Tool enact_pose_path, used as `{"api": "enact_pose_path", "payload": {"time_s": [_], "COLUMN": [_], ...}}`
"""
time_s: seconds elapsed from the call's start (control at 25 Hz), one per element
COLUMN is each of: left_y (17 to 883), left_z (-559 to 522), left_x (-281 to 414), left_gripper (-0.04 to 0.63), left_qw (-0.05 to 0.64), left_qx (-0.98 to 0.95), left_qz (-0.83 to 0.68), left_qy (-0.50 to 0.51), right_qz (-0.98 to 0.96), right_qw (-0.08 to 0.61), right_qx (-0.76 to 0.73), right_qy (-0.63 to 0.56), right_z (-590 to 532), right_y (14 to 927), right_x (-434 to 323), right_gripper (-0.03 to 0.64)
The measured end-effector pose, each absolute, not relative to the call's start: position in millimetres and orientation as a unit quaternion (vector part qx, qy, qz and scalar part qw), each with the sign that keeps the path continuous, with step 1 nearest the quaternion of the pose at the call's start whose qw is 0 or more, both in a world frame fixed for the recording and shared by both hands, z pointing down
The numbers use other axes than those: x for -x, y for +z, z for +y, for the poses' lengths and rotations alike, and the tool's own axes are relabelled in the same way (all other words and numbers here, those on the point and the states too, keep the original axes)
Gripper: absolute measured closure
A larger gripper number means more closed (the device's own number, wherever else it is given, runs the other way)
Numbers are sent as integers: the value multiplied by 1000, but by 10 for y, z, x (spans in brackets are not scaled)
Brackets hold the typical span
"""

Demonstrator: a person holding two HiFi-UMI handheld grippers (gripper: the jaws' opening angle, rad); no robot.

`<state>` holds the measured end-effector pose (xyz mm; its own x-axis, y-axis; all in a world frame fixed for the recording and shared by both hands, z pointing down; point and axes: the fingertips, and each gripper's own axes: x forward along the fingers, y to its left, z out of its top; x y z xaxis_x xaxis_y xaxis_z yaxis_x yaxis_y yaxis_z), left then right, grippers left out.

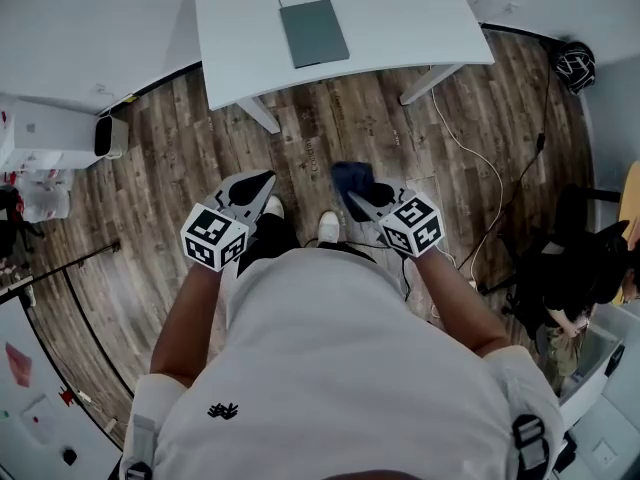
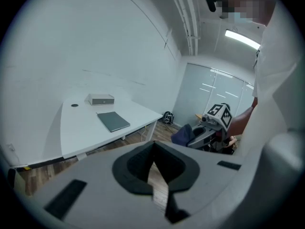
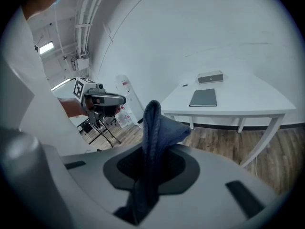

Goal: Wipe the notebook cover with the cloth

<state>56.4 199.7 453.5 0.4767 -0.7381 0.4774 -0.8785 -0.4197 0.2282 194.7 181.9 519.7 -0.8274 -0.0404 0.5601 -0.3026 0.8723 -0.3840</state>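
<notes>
Right gripper (image 1: 352, 200) has its fingers clenched on the dark blue cloth (image 1: 351, 176), and the fabric bunches up past the tips toward eleven o'clock in the head view. Left gripper (image 1: 262, 183): fingers pressed together, nothing between them. Both hover over the wooden floor (image 1: 330, 133), well apart from the white table (image 1: 410, 13). Up at twelve o'clock the grey notebook (image 1: 313, 32) lies flat on that table, with a small box (image 2: 100, 99) near it.

I see open floor (image 1: 330, 133) between me and table (image 1: 400, 28). Tabletop free round notebook (image 1: 314, 33); box (image 2: 101, 99) beyond it. Cable (image 1: 478, 158) trails on floor at right.
</notes>
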Motion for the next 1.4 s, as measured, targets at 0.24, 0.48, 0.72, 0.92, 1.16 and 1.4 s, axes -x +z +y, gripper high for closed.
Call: {"api": "enact_pose_path", "payload": {"time_s": [0.24,0.48,0.72,0.92,1.16,1.4], "left_y": [4680,4944,5286,5535,5782,6083], "left_z": [1306,543,-84,-400,-634,-694], "left_x": [-74,212,403,420,259,202], "left_gripper": [590,590,591,591,591,591], "left_qw": [204,189,197,214,224,230], "left_qx": [-838,-859,-871,-875,-872,-862], "left_qz": [-474,-428,-381,-358,-347,-334], "left_qy": [178,210,238,244,263,304], "right_qz": [-918,-899,-881,-875,-870,-859], "right_qw": [295,321,352,362,378,382], "right_qx": [-115,-158,-195,-205,-190,-169], "right_qy": [239,251,251,247,253,297], "right_z": [1327,815,342,25,-293,-457], "right_y": [5331,5446,5561,5572,5722,5924], "right_x": [-1651,-1386,-1091,-796,-549,-361], "right_gripper": [555,555,555,555,555,555]}}
